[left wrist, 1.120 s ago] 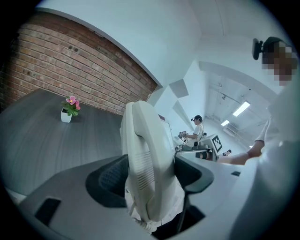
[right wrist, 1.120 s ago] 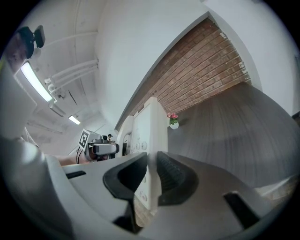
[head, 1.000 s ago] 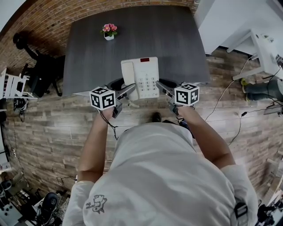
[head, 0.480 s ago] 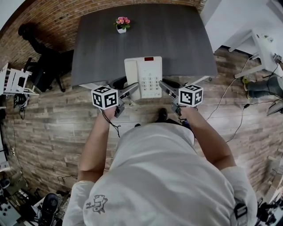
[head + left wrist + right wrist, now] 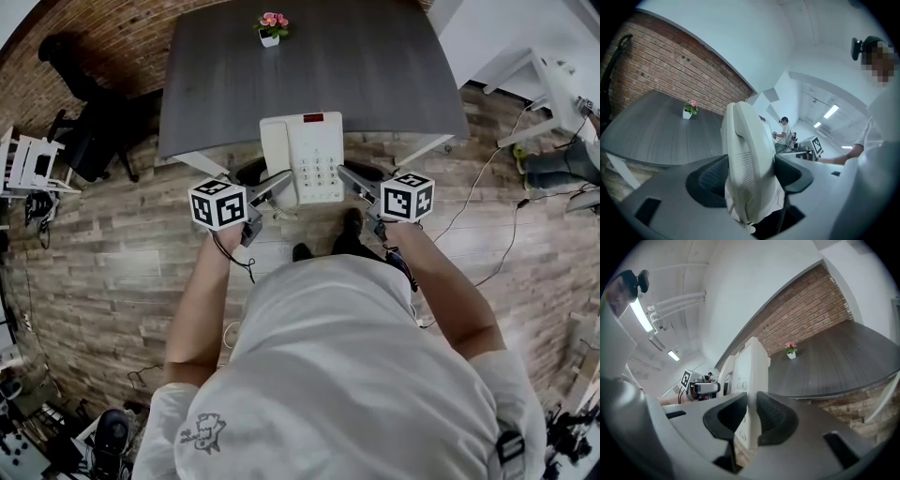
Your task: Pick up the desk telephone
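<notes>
White plastic desk telephone [image 5: 314, 157] with a keypad hangs in the air between my two tongs, level with their tips and clear of the dark grey wood-grain surface [image 5: 375, 66], whose near edge lies just beyond them. My left tongs [image 5: 752, 180] stand wide and are clamped across the phone's handset side, the white curved handset [image 5: 743, 154] filling the gap between the black ribbed pads. My right tongs [image 5: 751, 416] sit nearly together, pinching the phone's thin right edge. Under both tongs runs the wood-plank floor [image 5: 122, 272]. Far ahead of the tongs, near the surface's back edge, stands a small white pot of pink flowers [image 5: 271, 26].
</notes>
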Motion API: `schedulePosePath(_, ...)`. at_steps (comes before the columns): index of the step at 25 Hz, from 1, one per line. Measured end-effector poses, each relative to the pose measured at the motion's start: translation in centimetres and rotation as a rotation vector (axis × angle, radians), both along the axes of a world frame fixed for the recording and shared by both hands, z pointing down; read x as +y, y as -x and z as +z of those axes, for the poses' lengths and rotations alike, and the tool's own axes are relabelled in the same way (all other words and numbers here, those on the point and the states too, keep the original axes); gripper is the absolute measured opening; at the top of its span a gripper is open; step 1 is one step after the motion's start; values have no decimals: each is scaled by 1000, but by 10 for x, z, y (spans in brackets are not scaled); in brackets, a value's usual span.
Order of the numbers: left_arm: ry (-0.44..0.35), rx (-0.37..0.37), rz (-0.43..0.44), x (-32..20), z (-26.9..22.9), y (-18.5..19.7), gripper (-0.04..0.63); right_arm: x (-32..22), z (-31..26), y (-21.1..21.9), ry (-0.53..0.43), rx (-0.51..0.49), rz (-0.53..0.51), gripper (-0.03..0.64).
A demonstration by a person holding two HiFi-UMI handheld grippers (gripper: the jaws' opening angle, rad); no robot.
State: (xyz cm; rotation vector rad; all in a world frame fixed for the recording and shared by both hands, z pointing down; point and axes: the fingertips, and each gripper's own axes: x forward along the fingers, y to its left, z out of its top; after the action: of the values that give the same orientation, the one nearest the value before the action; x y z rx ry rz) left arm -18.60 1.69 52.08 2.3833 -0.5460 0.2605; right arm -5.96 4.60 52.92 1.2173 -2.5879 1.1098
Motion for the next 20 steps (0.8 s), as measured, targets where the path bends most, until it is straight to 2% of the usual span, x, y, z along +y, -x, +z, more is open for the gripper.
schedulePosePath(9,17,-9,19,28,7,12,324,32,8,14,22,13,8,71)
schedulePosePath(20,34,-16,12,29,12,12,322,34,14,14,29,-10,6,71)
